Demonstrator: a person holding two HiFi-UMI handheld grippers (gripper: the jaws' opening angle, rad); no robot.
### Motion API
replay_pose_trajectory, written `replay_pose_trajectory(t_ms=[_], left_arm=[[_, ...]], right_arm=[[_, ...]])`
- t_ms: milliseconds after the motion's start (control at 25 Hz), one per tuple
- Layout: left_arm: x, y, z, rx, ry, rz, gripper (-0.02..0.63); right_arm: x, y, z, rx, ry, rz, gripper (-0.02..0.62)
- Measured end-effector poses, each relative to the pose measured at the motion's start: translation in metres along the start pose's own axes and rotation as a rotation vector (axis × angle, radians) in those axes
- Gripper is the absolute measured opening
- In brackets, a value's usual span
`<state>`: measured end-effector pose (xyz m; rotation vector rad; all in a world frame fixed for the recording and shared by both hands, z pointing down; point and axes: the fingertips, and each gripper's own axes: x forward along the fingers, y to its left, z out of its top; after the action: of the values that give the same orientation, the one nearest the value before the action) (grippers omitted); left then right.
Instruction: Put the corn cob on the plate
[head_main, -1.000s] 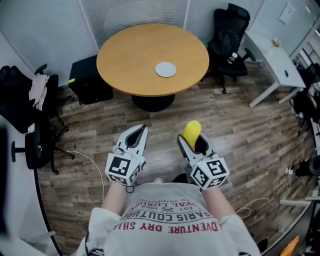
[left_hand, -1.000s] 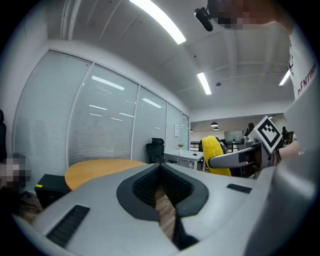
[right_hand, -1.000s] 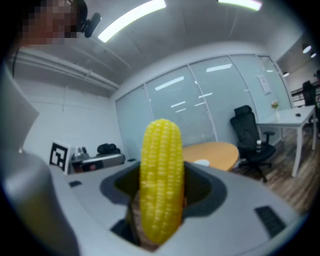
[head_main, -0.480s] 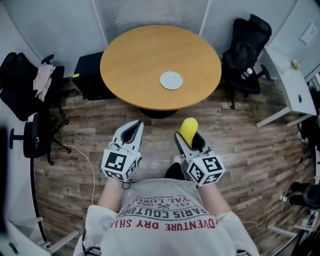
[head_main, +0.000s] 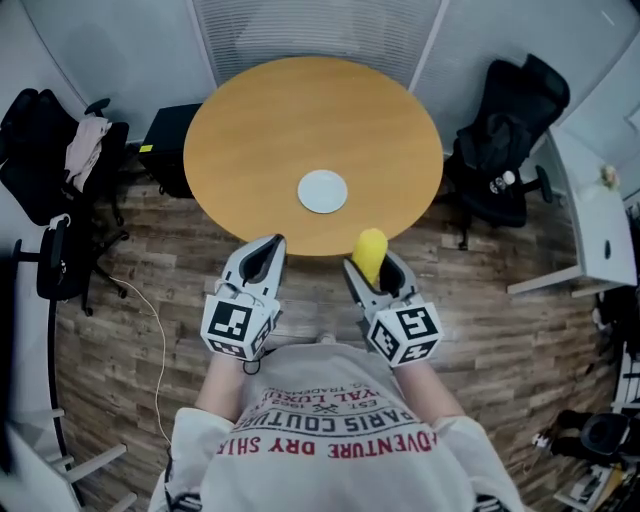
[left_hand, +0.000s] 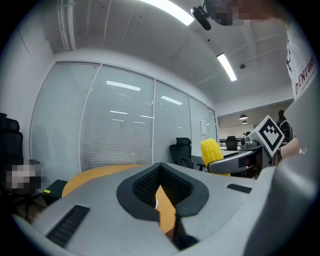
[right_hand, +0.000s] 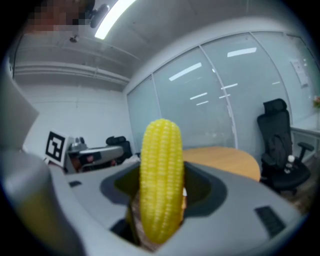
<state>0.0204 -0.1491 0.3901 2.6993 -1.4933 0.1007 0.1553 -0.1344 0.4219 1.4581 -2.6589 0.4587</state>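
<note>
A yellow corn cob stands upright in my right gripper, which is shut on it; it fills the middle of the right gripper view as corn cob. A small white plate lies near the front of the round wooden table, just ahead of both grippers. My left gripper is held beside the right one, jaws together with nothing between them. In the left gripper view the corn cob shows at the right.
Black office chairs stand at the left and right of the table. A white desk is at the far right. A black box sits on the wooden floor by the table's left side, with a cable trailing.
The table and plate have come closer and now lie just ahead of both grippers. The corn cob stays held in the right gripper.
</note>
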Motion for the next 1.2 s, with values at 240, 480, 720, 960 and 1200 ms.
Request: replay_pose_trajectory(t_ms=[240, 480, 720, 960, 1200], left_arm=[[0.039, 0.004, -0.01, -0.009, 0.032, 0.027, 0.032], [0.07, 0.035, -0.016, -0.024, 0.055, 0.055, 0.032], [0.118, 0.076, -0.02, -0.046, 0.065, 0.034, 0.032], [0.164, 0.119, -0.025, -0.065, 0.053, -0.01, 0.032], [0.198, 0.161, -0.039, -0.086, 0.06, -0.045, 0.032]], right_arm=[[0.028, -0.042, 0.009, -0.03, 0.014, 0.014, 0.268], [0.062, -0.067, 0.001, -0.01, 0.067, 0.011, 0.268], [0.118, -0.084, -0.006, 0.005, 0.138, 0.003, 0.268], [0.183, -0.102, -0.02, 0.018, 0.224, -0.015, 0.268], [0.239, -0.111, -0.055, 0.037, 0.355, 0.0, 0.268]])
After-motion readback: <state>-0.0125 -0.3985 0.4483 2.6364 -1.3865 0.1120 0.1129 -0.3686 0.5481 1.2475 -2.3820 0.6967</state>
